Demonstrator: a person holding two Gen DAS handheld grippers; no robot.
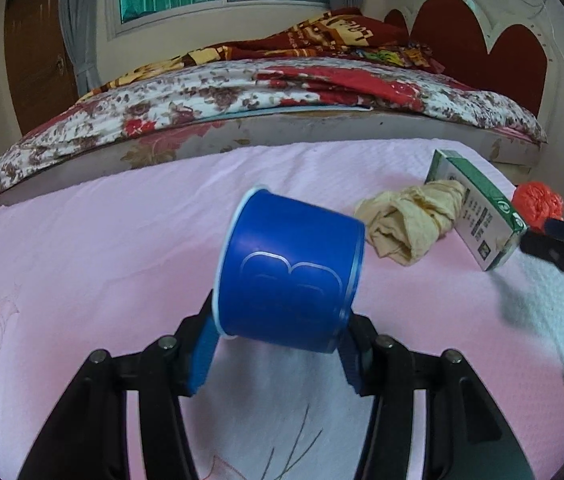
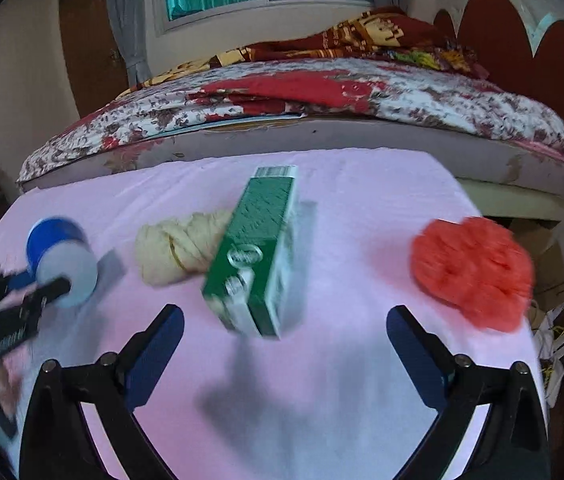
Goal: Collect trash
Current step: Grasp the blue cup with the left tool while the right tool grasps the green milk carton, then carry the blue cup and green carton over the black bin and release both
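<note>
Left tool (image 1: 282,344) is clamped on the blue cup (image 1: 289,268), center frame, tipped sideways w/ its mouth toward the trash, prob to act as the bin. Right tool (image 2: 283,344) is wide open, empty, w/ green carton (image 2: 258,256) just ahead on the pink worktop (image 2: 321,400), cream wad (image 2: 178,248) touching it, orange wad (image 2: 473,272) at right.

Each gripper is built of matte black plastic linkage arms that fan out in pairs toward the camera, joined by round silver-grey pivot screws, two showing on each side. The left gripper (image 1: 282,344) carries flat, rectangular royal-blue pads (image 1: 202,356) on the inner faces of its fingers. The right gripper (image 2: 283,344) has the same black frame, with darker navy pads (image 2: 158,354) of finely ribbed texture. Seen from the right wrist camera, the left gripper's black side bears small white lettering, too blurred to read.
</note>
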